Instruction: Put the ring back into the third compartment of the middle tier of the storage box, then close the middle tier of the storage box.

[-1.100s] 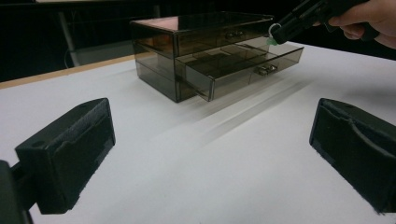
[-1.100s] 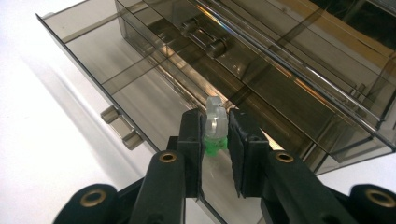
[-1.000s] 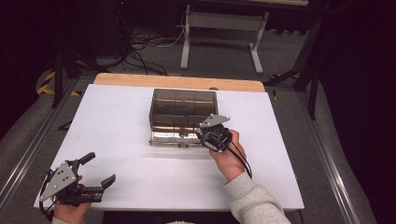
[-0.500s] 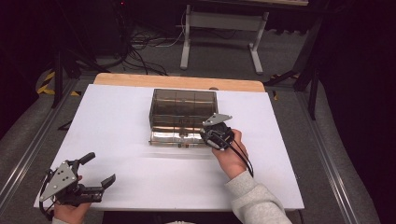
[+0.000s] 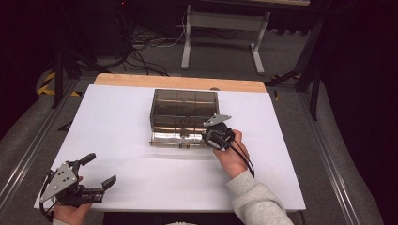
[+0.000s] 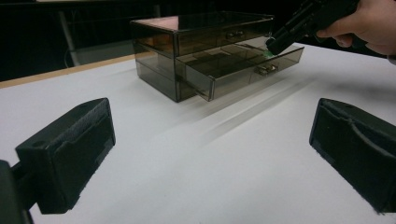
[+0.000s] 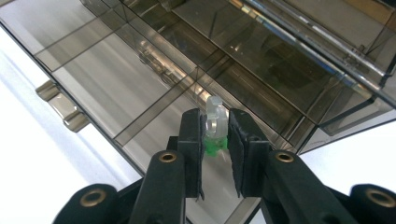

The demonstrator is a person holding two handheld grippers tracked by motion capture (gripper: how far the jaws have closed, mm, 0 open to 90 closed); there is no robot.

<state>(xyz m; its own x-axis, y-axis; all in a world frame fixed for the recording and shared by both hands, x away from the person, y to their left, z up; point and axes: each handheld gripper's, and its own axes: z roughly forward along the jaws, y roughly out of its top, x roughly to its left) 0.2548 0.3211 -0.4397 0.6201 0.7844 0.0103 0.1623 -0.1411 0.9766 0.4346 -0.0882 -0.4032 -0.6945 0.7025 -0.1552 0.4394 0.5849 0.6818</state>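
Now the right gripper (image 5: 212, 136) hangs over the pulled-out lower drawer (image 6: 243, 65) of the smoky see-through drawer box (image 5: 184, 105), which stands near the middle of the table's (image 5: 122, 108) far edge. Its jaws pinch a small clear piece with a green base (image 7: 215, 128), held above the drawer's right-hand compartment. Near the table's near left corner, the left gripper (image 5: 96, 171) rests with its jaws wide apart and nothing between them.
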